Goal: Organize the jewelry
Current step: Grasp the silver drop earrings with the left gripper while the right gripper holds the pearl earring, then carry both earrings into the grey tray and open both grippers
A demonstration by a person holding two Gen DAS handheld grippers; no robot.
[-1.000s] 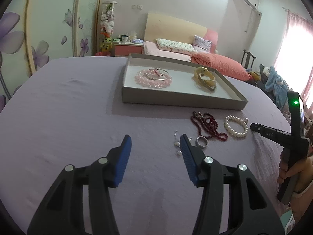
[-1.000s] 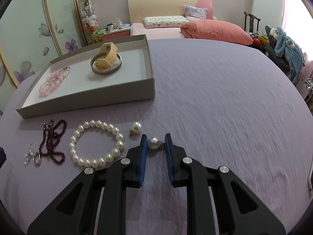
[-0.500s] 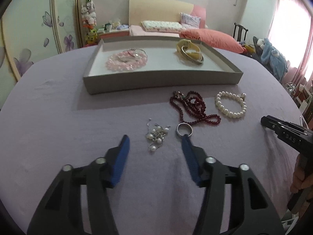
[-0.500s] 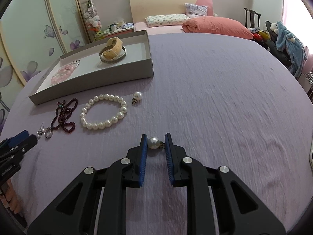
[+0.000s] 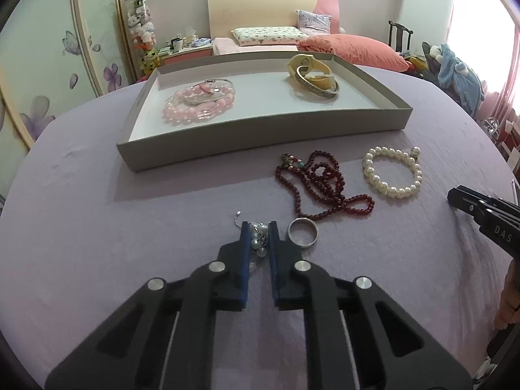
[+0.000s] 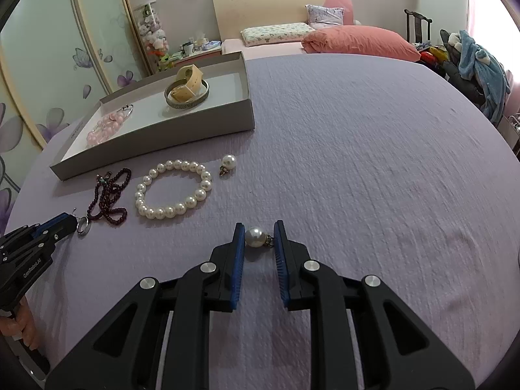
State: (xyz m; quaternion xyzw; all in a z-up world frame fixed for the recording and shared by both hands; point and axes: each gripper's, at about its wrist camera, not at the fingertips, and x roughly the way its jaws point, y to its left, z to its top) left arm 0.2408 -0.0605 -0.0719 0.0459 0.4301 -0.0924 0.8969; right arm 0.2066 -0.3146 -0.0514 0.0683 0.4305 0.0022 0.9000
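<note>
Tray [image 5: 266, 136]: grey, shallow, upper centre; holds pink bead bracelet [image 5: 200, 105], yellow strap on bangle [image 5: 313, 76].
Cloth, mid-frame: red bead necklace [image 5: 320, 185], pearl bracelet [image 5: 393, 172], silver ring [image 5: 303, 232].
Earring cluster [image 5: 259, 243]: between blue pads.
Pearl earring [image 6: 255, 237]: pinched, lower centre.

We see a matt lilac cloth, faintly crinkled, covering the surface [image 6: 357, 149]. The pearl bracelet [image 5: 393, 172] looks glossy, the ring [image 5: 302, 232] polished metal, the tray [image 5: 260, 139] matt grey card, the gripper pads [image 6: 280, 253] ribbed blue.
</note>
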